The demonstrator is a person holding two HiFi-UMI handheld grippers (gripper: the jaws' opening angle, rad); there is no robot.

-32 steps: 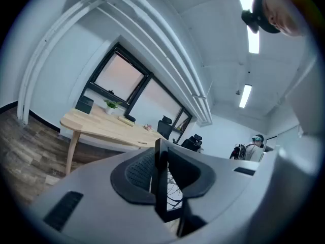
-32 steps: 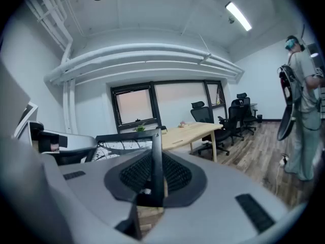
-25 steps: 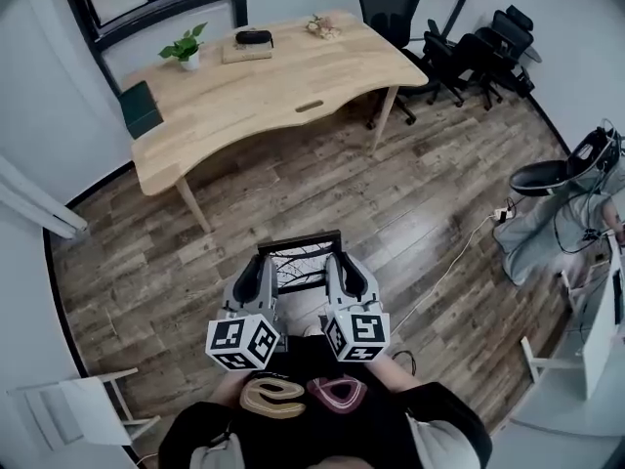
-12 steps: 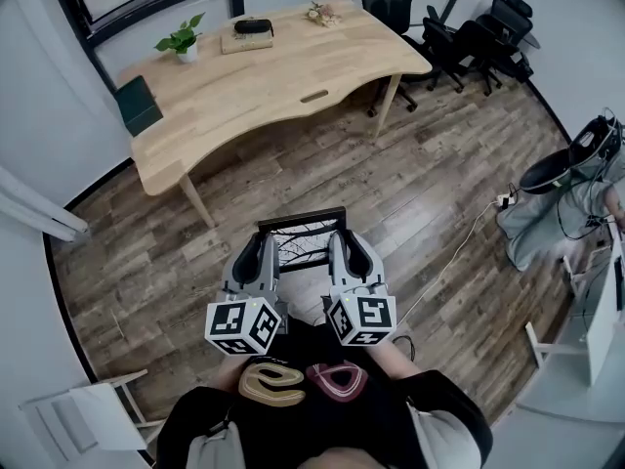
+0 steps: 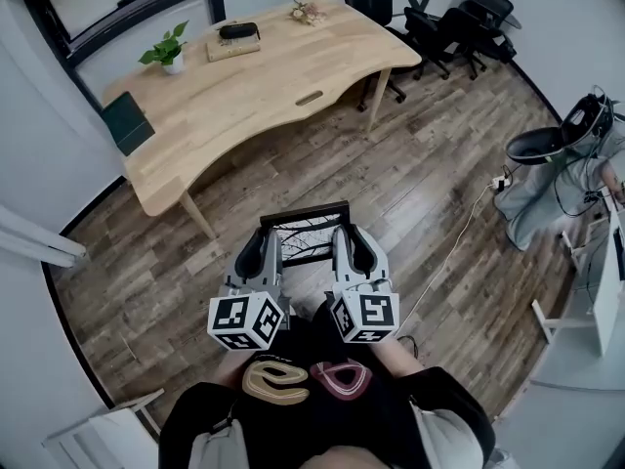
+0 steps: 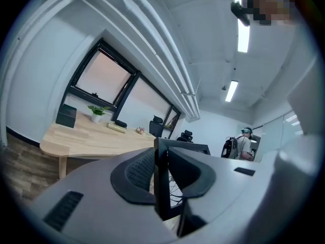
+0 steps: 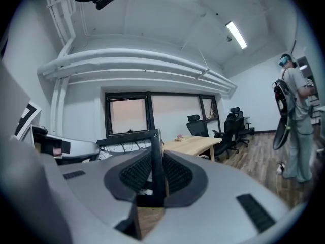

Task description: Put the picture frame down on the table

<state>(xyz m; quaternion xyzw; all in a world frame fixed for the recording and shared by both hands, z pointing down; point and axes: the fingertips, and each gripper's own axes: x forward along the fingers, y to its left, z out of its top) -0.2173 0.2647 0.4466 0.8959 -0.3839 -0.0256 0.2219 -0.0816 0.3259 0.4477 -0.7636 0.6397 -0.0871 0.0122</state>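
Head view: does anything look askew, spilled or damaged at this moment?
Nothing stands out. The black picture frame is held over the wooden floor, with the left tool and the right tool each shut on one side edge. The light wooden table ahead looks tidy: its potted plant stands upright and nothing is spilled.

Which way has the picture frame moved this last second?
Yes. The picture frame went forward, toward the wooden table: its top edge now sits nearer the front leg.
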